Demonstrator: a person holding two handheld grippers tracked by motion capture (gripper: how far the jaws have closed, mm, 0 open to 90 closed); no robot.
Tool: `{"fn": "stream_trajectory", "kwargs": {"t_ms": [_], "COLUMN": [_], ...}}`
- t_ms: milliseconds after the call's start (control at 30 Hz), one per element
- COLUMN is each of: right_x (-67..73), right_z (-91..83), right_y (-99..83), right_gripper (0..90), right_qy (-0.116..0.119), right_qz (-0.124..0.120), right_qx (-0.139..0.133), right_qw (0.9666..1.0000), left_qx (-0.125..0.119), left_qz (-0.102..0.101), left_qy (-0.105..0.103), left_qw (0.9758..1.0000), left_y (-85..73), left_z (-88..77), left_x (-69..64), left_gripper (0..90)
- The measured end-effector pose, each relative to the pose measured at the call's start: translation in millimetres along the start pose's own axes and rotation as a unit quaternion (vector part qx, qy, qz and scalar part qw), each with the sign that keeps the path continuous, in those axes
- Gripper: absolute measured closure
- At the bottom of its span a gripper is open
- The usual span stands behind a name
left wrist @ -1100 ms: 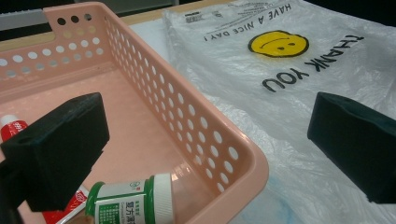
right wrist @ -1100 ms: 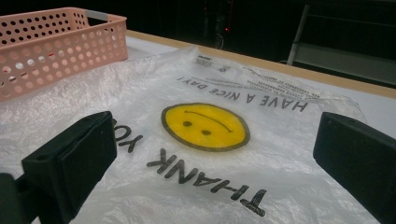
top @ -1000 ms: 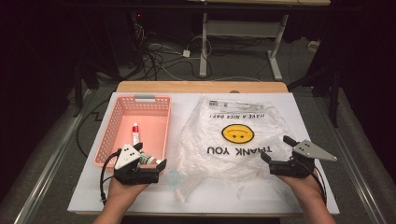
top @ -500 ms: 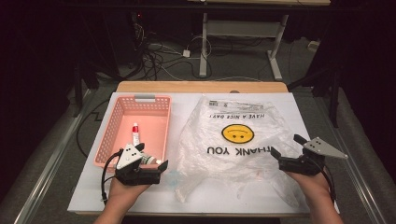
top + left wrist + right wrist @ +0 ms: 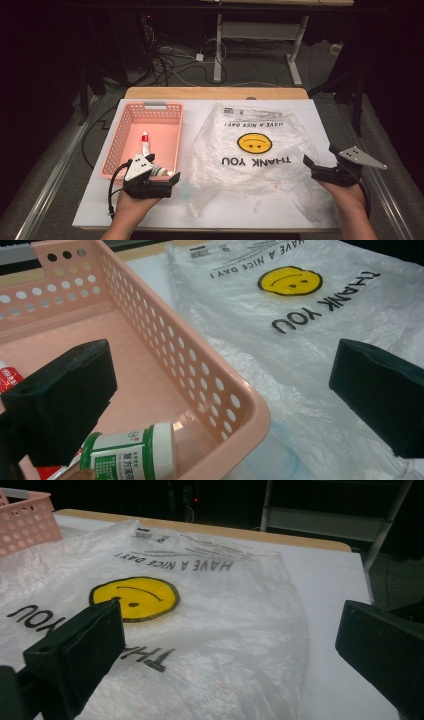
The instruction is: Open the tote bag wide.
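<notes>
left gripper gaping, over basket near-right corner | bottle lying sideways just below-left | right gripper gaping, bag right edge

One basket, one bag, one tube, one bottle.

Left tool and right tool both hover low, jaws spread wide, well apart.

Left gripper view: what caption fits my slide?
Open left gripper over a pink basket with a green-labelled bottle, beside a smiley plastic bag.
</notes>
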State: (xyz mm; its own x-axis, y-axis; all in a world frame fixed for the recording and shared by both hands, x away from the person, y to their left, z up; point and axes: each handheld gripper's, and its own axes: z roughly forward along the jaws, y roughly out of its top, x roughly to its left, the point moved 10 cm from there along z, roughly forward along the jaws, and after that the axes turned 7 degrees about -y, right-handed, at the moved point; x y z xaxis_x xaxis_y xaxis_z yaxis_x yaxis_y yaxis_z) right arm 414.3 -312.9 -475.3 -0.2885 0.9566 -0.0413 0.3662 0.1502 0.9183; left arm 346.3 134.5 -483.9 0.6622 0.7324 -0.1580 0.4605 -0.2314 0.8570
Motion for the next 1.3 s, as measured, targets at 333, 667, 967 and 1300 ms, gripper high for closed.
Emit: {"fn": "stream_trajectory", "kwargs": {"t_ms": [333, 667, 967, 1300], "right_x": [-24.5, -34.4, -36.7, -52.7], "right_z": [2.3, 14.1, 49.9, 102.6], "right_y": [-13.3, -8.9, 2.4, -0.3], "right_gripper": [0.4, 5.1, 16.3, 24.4], "right_qy": [-0.023, -0.040, -0.032, -0.013], "right_qz": [0.008, 0.011, -0.012, 0.032], "right_qx": [0.020, 0.021, 0.062, 0.118], "right_qw": [0.9995, 0.9989, 0.9975, 0.9924], "left_qx": [0.009, -0.002, -0.011, -0.012], "left_qz": [0.000, 0.008, -0.010, -0.020], "left_qy": [0.009, 0.010, 0.003, -0.012], "left_qw": [0.9999, 0.9999, 0.9999, 0.9997], "left_y": [-0.3, 2.4, 4.5, 5.2], "left_z": [-2.5, -5.2, -6.9, -5.4], "left_x": [7.1, 5.4, 5.7, 6.5], "left_gripper": [0.0, 0.0, 0.0, 0.0]}}
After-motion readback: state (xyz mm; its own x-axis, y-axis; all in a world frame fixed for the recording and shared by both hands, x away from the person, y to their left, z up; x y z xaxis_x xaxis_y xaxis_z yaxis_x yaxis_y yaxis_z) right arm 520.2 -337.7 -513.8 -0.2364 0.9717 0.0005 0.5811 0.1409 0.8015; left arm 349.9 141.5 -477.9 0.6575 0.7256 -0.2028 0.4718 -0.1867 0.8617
